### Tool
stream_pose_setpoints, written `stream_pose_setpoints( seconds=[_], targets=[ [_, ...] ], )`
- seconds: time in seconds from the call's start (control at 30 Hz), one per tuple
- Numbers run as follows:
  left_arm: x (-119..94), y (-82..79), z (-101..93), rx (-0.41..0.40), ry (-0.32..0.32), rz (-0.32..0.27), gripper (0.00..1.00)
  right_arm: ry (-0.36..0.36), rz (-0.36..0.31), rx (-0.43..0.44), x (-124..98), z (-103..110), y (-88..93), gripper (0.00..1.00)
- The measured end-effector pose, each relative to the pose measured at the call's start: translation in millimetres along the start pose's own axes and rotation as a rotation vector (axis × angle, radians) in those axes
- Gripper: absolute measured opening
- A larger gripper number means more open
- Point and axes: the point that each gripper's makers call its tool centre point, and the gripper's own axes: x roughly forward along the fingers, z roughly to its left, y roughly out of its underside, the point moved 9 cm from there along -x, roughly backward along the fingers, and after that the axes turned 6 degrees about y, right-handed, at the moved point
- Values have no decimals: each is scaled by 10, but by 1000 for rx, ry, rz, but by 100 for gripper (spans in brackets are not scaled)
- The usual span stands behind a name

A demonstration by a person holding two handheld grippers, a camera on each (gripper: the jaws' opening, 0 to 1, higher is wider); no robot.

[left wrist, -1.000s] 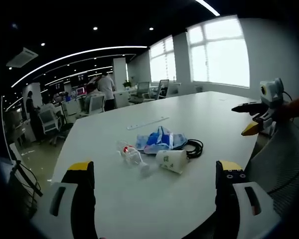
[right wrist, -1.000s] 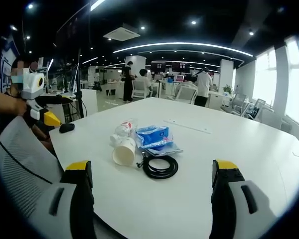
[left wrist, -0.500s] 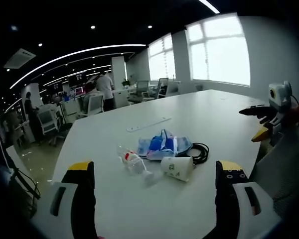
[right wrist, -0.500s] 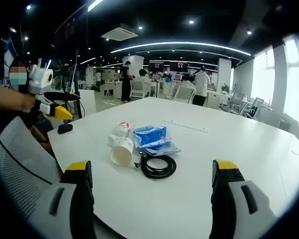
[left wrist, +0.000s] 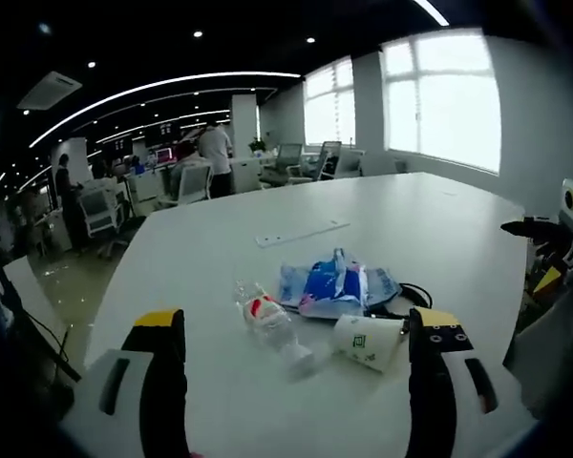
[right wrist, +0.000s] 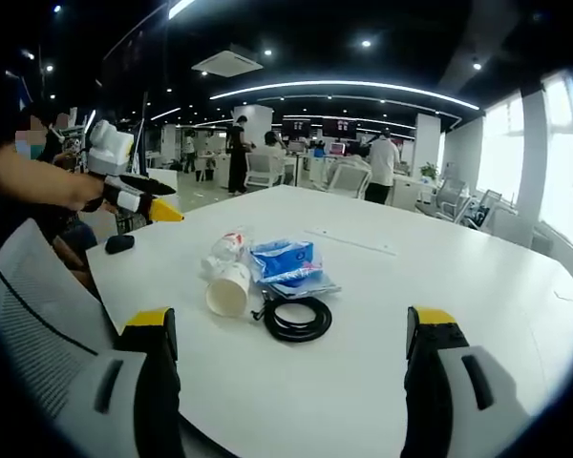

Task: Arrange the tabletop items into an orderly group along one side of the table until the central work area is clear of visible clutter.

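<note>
White table (right wrist: 477, 277) bearing bottle (left wrist: 272, 324), paper cup (right wrist: 226, 289), blue packet (right wrist: 285, 260), black cable (right wrist: 296, 318), perhaps a mouse (right wrist: 119, 243).

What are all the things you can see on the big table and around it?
table: one, white, large, reaching back toward the office
paper cup: one, white, lying on its side, mouth toward the right gripper view
plastic bottle: one, clear with a red label, lying on its side next to the cup
tissue pack: one, blue, in the middle of the pile beside the bottle
cable: one, black, coiled in front of the tissue pack
ruler-like strip: one, pale, flat on the table behind the pile
small dark object: one, black, near the table edge; cannot tell what it is
office chairs and desks: several, pale, background, people standing among them
left gripper: yellow-tipped jaws apart, empty
right gripper: yellow-tipped jaws apart, empty
</note>
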Motion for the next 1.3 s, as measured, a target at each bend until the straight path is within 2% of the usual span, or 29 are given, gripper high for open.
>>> stream_pose_setpoints(
  seconds=[0.43, 0.77, 1.0, 1.3],
  targets=[
    [390, 55, 211, -33, -14, 74, 92, 5, 18, -5, 6, -1, 17, 100],
    [658, 123, 397, -63, -73, 126, 89, 16, 25, -3, 2, -12, 26, 99],
    [793, 207, 372, -114, -84, 159, 84, -4, 43, -28, 16, 27, 46, 99],
    [1036, 405, 338, -186, -122, 267, 79, 19, 50, -14, 10, -17, 52, 99]
  ],
)
